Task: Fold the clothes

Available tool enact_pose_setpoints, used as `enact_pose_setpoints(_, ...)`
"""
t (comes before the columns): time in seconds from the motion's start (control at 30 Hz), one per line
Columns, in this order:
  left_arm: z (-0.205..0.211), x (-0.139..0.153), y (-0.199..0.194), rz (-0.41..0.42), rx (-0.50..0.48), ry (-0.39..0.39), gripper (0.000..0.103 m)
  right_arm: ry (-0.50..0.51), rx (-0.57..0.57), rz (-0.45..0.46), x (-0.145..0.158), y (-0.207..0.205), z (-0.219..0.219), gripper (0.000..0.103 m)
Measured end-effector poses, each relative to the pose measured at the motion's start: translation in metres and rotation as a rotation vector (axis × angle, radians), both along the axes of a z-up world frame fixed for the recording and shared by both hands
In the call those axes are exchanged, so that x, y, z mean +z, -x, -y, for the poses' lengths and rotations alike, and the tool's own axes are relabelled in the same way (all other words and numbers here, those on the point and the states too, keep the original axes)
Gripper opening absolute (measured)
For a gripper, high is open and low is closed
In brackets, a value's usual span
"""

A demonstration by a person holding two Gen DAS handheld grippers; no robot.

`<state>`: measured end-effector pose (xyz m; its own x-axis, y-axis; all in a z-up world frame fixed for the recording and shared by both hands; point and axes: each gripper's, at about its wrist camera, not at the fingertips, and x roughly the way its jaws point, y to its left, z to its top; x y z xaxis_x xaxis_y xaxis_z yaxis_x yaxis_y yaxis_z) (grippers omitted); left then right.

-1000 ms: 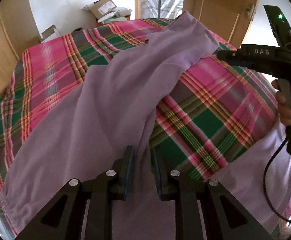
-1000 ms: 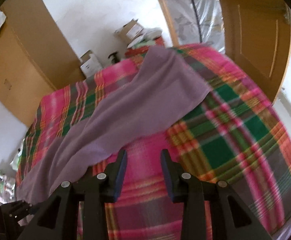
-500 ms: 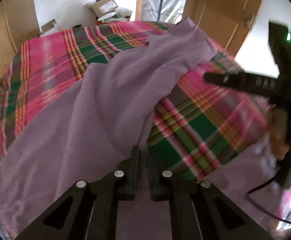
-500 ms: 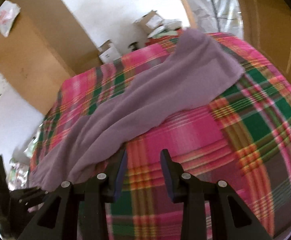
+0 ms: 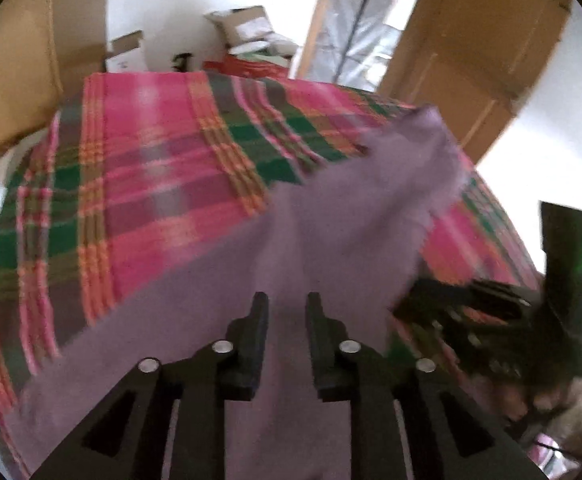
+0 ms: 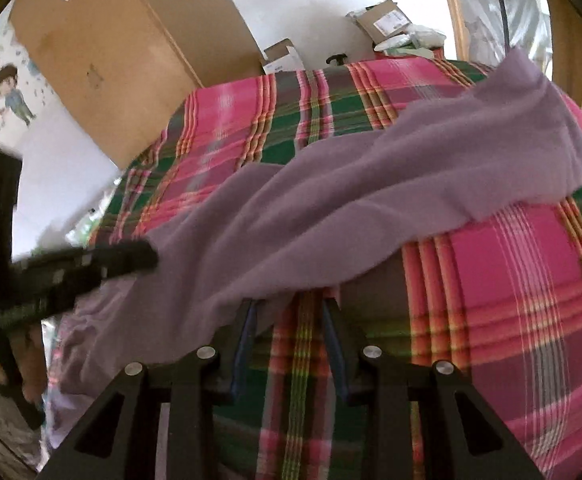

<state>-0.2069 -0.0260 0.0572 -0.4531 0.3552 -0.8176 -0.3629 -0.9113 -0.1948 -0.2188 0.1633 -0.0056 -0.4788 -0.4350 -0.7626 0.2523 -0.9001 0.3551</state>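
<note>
The left tongs (image 5: 283, 308), clamped on the lilac garment (image 5: 331, 248) half a second ago, now stand parted and empty above it. The right tongs (image 6: 289, 312), also parted and empty, have dropped to the cloth's near edge. The garment lies rumpled diagonally across the plaid bedspread (image 6: 511, 280), not yet folded; a fresh grip likely comes next.

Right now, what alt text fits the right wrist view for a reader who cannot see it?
The right tool, open and empty, points at the near edge of a purple garment spread diagonally across a pink and green plaid blanket. The left tool reaches in from the left, over the garment. Boxes sit behind.
</note>
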Motion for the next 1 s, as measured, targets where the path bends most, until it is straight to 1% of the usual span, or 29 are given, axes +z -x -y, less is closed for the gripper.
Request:
enact_pose_setpoints(0.1,0.001,-0.007,0.021,0.008,0.026,0.02,0.021,-0.041,0.001,-0.012,0.001,0.003,0.011,0.035)
enact_pose_setpoints(0.23,-0.003,-0.02,0.039,0.028,0.024,0.014,0.021,-0.117,0.005,-0.048,0.002,-0.002,0.021,0.035)
enact_pose_setpoints(0.27,-0.003,-0.023,0.041,0.033,0.026,0.026,0.021,-0.138,0.008,-0.059,0.003,-0.005,0.023,0.035)
enact_pose_setpoints(0.3,-0.004,-0.026,0.044,0.039,0.027,0.038,0.021,-0.153,0.012,-0.069,0.003,-0.006,0.025,0.025)
enact_pose_setpoints(0.33,-0.004,-0.028,0.047,0.039,0.026,0.048,0.021,-0.155,0.02,-0.072,0.003,-0.007,0.027,0.01)
enact_pose_setpoints(0.37,-0.005,-0.028,0.048,0.025,0.015,0.048,0.021,-0.154,0.029,-0.073,0.003,-0.007,0.029,0.01)
enact_pose_setpoints(0.43,-0.003,-0.028,0.051,0.033,0.007,0.037,0.021,-0.151,0.048,-0.075,0.002,-0.008,0.034,0.005)
enact_pose_setpoints(0.53,0.003,-0.029,0.053,0.041,0.0,0.018,0.021,-0.099,0.034,-0.056,0.004,-0.009,0.023,0.004)
enact_pose_setpoints(0.63,0.004,-0.03,0.05,0.013,-0.028,0.026,0.021,-0.04,0.002,-0.055,0.012,-0.015,0.006,0.004)
enact_pose_setpoints(0.7,0.001,-0.033,0.047,-0.009,-0.036,0.057,0.021,-0.008,-0.019,-0.059,0.019,-0.022,-0.004,0.004)
enact_pose_setpoints(0.77,-0.006,-0.035,0.047,-0.029,-0.051,0.108,0.021,0.016,-0.035,-0.05,0.022,-0.029,-0.01,0.004)
enact_pose_setpoints(0.83,-0.008,-0.036,0.047,-0.036,-0.06,0.134,0.021,0.029,-0.047,-0.011,0.018,-0.034,-0.016,0.004)
enact_pose_setpoints(0.93,-0.008,-0.035,0.048,-0.039,-0.048,0.162,0.021,0.033,-0.062,0.021,0.009,-0.038,-0.022,0.004)
enact_pose_setpoints(1.0,-0.01,-0.036,0.049,-0.054,-0.04,0.196,0.025,0.04,-0.071,0.033,0.006,-0.04,-0.026,0.004)
